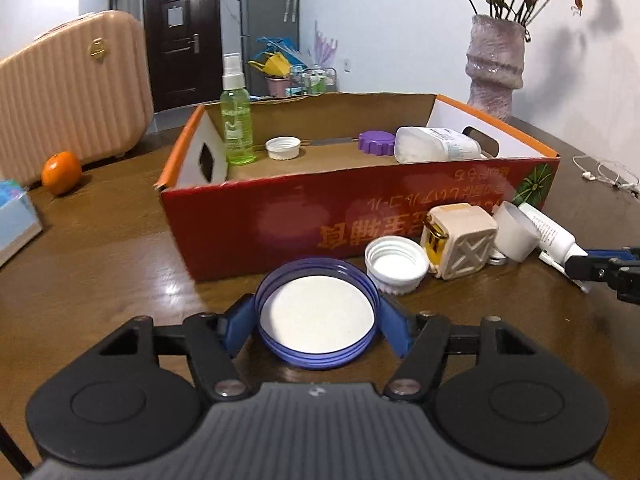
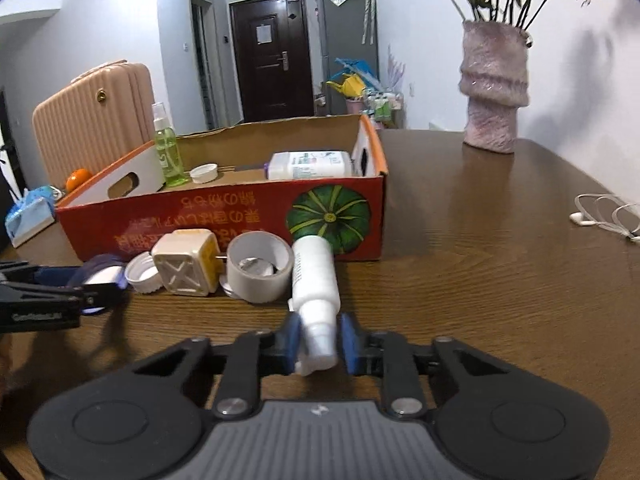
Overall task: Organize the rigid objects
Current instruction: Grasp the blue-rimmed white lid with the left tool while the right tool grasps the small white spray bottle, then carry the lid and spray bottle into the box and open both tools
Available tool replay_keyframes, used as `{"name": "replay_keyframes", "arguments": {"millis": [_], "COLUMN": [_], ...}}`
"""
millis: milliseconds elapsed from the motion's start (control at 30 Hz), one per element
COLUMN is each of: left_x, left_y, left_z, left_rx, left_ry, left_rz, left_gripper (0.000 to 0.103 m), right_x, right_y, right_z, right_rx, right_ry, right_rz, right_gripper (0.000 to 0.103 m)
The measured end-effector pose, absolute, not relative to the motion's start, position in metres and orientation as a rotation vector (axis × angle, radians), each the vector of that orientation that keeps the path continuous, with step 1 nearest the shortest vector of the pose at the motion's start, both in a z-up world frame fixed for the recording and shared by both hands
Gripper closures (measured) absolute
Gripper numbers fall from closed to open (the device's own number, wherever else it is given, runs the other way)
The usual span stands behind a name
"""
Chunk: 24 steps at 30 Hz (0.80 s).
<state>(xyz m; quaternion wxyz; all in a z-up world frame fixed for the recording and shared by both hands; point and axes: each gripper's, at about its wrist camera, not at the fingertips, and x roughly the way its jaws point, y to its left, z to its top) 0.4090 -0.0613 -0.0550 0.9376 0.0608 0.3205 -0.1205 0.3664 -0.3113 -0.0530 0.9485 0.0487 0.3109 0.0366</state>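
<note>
A: left gripper [image 1: 317, 322] has the round blue plastic lid [image 1: 317, 312] clamped, just above the brown wooden tabletop [image 1: 120, 248] before the red cardboard box [image 1: 360, 216]?

B: yep. Right gripper [image 2: 319, 345] sits narrowly parted around the white plastic bottle's [image 2: 316, 280] neck.

A round blue screw lid with a white liner [image 1: 316, 314] lies open side up near the tabletop's front edge. Beside it, along the front wall of the red cardboard box [image 1: 248, 236], sit a ribbed white cap [image 1: 396, 264], a cream square adapter [image 1: 460, 240], a grey tape roll [image 2: 260, 266] and a white plastic bottle [image 2: 314, 276] lying on its side. Inside the box stand a green spray bottle [image 1: 237, 120], upright in a far corner, a small white cap [image 1: 283, 147], a purple lid [image 1: 376, 143] and a toppled white jar [image 1: 436, 144].
</note>
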Motion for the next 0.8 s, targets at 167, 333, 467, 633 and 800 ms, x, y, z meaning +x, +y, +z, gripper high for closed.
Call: {"name": "replay_keyframes", "arguments": {"millis": [167,333,467,633,800], "left_x": [0.371,0.314,0.281,0.260,0.258], "left_y": [-0.061,-0.072,-0.082,-0.085,-0.083], "left_z": [-0.049,-0.048,-0.050,-0.050,-0.053], "left_rx": [0.058,0.044,0.115,0.185,0.166], "left_ry": [0.672,0.650,0.646,0.617,0.646], "left_rz": [-0.245,-0.257,-0.248,-0.221,-0.209], "left_gripper": [0.036,0.036,0.036,0.035,0.035], "right_x": [0.330,0.286,0.262,0.240,0.233], "right_y": [-0.316,-0.312,-0.298,-0.291,-0.298], "right_z": [-0.054,-0.056,-0.054,-0.055,-0.053], "right_rx": [0.130,0.124,0.065,0.038,0.064], "right_ry": [0.605,0.617,0.623,0.599,0.607], "right_rz": [0.077,0.181,0.256,0.275,0.266], "right_gripper": [0.085,0.085,0.085,0.083,0.085]}}
